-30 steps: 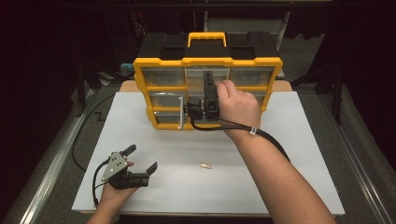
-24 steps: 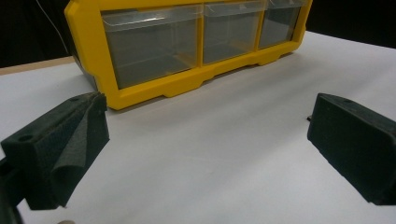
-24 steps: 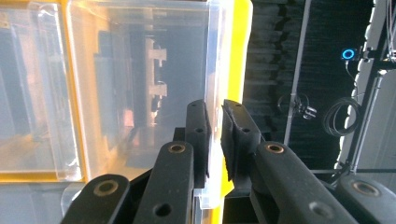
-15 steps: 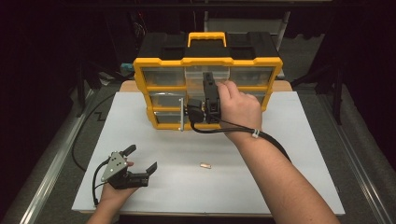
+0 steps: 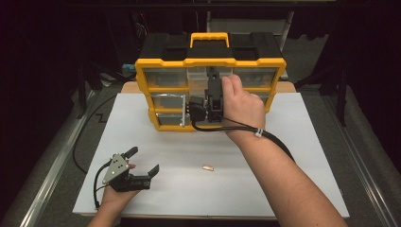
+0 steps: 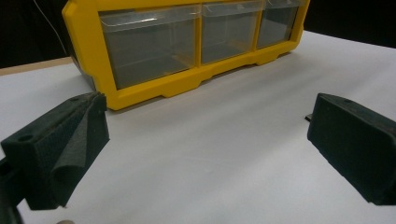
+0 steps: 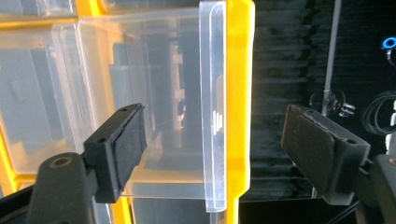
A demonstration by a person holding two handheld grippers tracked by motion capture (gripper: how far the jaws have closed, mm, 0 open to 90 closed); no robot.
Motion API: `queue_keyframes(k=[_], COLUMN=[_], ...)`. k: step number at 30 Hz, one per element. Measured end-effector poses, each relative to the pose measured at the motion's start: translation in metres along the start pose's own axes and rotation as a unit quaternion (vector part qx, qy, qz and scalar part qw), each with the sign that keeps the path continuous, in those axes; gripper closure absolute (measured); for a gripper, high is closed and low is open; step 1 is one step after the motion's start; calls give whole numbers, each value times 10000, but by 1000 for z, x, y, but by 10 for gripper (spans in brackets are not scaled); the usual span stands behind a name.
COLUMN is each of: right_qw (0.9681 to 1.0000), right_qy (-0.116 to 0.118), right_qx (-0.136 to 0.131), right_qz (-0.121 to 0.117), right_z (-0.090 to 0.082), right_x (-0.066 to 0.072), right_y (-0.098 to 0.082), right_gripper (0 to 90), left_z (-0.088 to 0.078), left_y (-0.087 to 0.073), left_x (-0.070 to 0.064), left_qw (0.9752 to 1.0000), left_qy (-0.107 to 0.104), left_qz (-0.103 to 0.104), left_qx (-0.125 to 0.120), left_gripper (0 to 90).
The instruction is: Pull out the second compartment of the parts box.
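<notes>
Right gripper view: right gripper (image 7: 212, 154) jaws just opened off drawer (image 7: 154, 107).

Right hand-held gripper (image 5: 213, 84), at the top row of the yellow drawer cabinet (image 5: 156, 80): jaws have just been opening, from nearly closed a second ago to wide apart now. The front lip of the clear drawer (image 7: 212, 112) stands between the pads, touching neither; the right gripper view shows gaps on both sides. The drawer sits slightly further in than before; the hand has barely shifted.
</notes>
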State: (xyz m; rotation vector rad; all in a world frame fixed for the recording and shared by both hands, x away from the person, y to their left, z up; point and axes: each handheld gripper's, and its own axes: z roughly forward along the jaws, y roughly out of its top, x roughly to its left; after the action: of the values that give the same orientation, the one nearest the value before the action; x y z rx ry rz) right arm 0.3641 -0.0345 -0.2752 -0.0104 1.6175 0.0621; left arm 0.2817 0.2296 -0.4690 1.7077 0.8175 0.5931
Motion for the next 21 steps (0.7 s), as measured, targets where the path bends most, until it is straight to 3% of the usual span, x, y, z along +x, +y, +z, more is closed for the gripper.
queue_keyframes(k=[3, 9, 21], right_qw=[9999, 9999, 9997], right_qy=[68, 83, 174], right_qx=[63, 90, 112], right_qz=[49, 85, -102], right_z=[3, 3, 3], right_x=[-2, -7, -5], right_y=[-2, -5, -11], right_gripper=[232, 400, 632], left_z=[0, 0, 0], left_y=[0, 0, 0], left_x=[0, 1, 0], left_qw=[10000, 10000, 10000], left_qy=[4, -3, 0], left_qz=[-30, -13, -9], left_qx=[-35, -13, -1], left_gripper=[3, 3, 3])
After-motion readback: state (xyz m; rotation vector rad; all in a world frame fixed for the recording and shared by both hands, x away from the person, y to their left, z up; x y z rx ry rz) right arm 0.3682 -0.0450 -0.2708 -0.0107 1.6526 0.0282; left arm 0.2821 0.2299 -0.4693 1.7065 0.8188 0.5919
